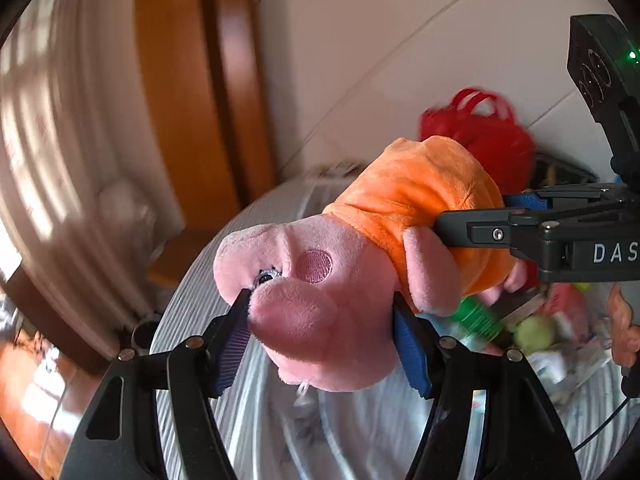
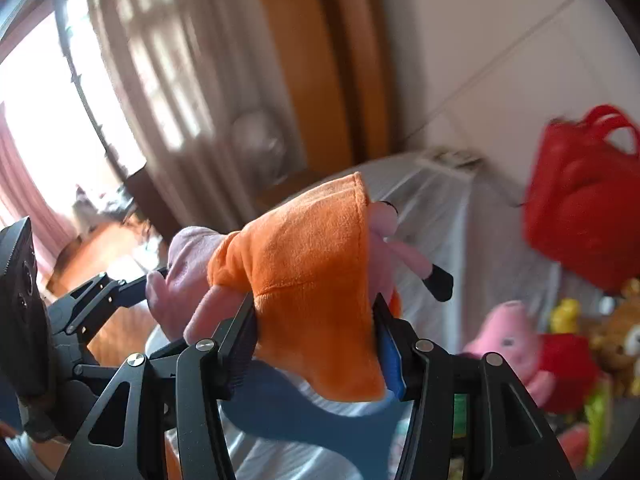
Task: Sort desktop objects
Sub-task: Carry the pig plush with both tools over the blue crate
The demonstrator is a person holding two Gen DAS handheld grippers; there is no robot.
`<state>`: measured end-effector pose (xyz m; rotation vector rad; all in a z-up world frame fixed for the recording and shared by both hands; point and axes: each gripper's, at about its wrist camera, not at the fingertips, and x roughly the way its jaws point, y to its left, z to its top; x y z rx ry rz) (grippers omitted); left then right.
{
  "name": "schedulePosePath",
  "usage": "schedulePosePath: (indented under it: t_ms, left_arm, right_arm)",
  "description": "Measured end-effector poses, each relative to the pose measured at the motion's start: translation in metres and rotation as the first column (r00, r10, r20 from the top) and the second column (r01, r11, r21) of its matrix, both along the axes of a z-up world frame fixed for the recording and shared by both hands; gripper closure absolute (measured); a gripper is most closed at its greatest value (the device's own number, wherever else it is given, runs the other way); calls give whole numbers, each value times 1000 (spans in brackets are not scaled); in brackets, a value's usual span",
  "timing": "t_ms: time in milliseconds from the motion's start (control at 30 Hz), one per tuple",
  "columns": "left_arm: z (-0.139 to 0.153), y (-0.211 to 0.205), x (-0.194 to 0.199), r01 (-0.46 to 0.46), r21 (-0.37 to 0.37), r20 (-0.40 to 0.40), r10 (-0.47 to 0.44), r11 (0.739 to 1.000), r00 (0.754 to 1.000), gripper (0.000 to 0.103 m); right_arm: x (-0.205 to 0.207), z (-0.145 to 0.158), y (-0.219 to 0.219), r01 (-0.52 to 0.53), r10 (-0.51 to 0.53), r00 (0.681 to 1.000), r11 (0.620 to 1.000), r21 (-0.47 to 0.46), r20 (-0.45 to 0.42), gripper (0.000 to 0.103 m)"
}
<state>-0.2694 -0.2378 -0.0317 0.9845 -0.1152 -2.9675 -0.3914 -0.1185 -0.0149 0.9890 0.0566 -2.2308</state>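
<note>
A pink pig plush (image 1: 320, 264) in an orange dress (image 1: 420, 192) hangs in the air above the table, held between both grippers. My left gripper (image 1: 320, 300) is shut on its head, with the blue pads pressing into both sides of the snout. My right gripper (image 1: 472, 212) comes in from the right and pinches the dress. In the right wrist view, the right gripper (image 2: 314, 304) is shut on the orange dress (image 2: 304, 260). One pink leg with a black shoe (image 2: 438, 282) sticks out to the right. The left gripper's fingers (image 2: 120, 284) reach the head from the left.
The table has a striped white cloth (image 1: 360, 432). A red bag (image 2: 580, 208) stands at the back right. Near it lie a second pink pig plush (image 2: 516, 340), a brown bear (image 2: 624, 332), a green bottle (image 1: 476, 316) and a green ball (image 1: 534, 334). A hand (image 1: 624, 332) shows at the right edge.
</note>
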Motion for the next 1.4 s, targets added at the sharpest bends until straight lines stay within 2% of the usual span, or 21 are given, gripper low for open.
schedulePosePath:
  t_ms: [133, 200, 267, 333, 433, 533, 567, 700, 800, 867, 967, 1067, 1167, 1300, 1400]
  left_arm:
    - [28, 30, 1, 122, 2, -50, -121, 993, 991, 38]
    - [41, 50, 1, 195, 5, -72, -195, 981, 978, 38]
    - [51, 68, 2, 263, 5, -93, -262, 965, 961, 38]
    - [61, 92, 4, 349, 7, -111, -346, 937, 932, 38]
    - [75, 132, 12, 469, 7, -132, -464, 883, 876, 38]
    - [90, 182, 26, 577, 8, -153, -569, 817, 808, 38]
    - [94, 194, 30, 598, 9, -158, -590, 801, 792, 38]
    - [117, 272, 61, 708, 6, -200, -693, 706, 693, 38]
    - [132, 333, 85, 765, 12, -220, -745, 644, 630, 38]
    - [141, 371, 98, 789, 8, -234, -766, 614, 598, 38]
    - [147, 450, 120, 823, 16, -221, -801, 567, 556, 38]
    - [150, 510, 133, 839, 25, -172, -824, 544, 540, 38]
    - [148, 562, 149, 844, 41, -68, -841, 535, 537, 37]
    - [137, 613, 156, 836, 58, 87, -837, 545, 540, 37]
    - [121, 634, 160, 827, 44, 160, -821, 561, 549, 35]
  right_arm:
    - [13, 33, 39, 120, -121, 991, 993, -7, -55, 51]
    - [21, 47, 61, 191, -191, 979, 982, -8, -77, 51]
    - [32, 58, 85, 263, -263, 960, 965, -11, -94, 51]
    - [47, 70, 111, 345, -344, 932, 939, -15, -114, 51]
    - [78, 87, 157, 471, -469, 872, 882, -22, -138, 51]
    - [108, 102, 199, 574, -571, 806, 818, -28, -155, 51]
    - [120, 107, 216, 604, -600, 784, 797, -31, -161, 51]
    - [175, 131, 284, 712, -705, 681, 701, -44, -199, 51]
    - [218, 148, 339, 772, -761, 610, 634, -53, -222, 51]
    - [244, 158, 375, 800, -785, 571, 598, -54, -238, 51]
    - [281, 170, 434, 833, -816, 522, 550, -54, -248, 51]
    - [311, 172, 497, 854, -840, 494, 517, -54, -225, 51]
    - [322, 164, 544, 866, -856, 487, 499, -36, -174, 51]
    - [334, 142, 598, 872, -869, 487, 490, -15, -89, 50]
    - [348, 121, 628, 873, -874, 486, 486, -25, -19, 49]
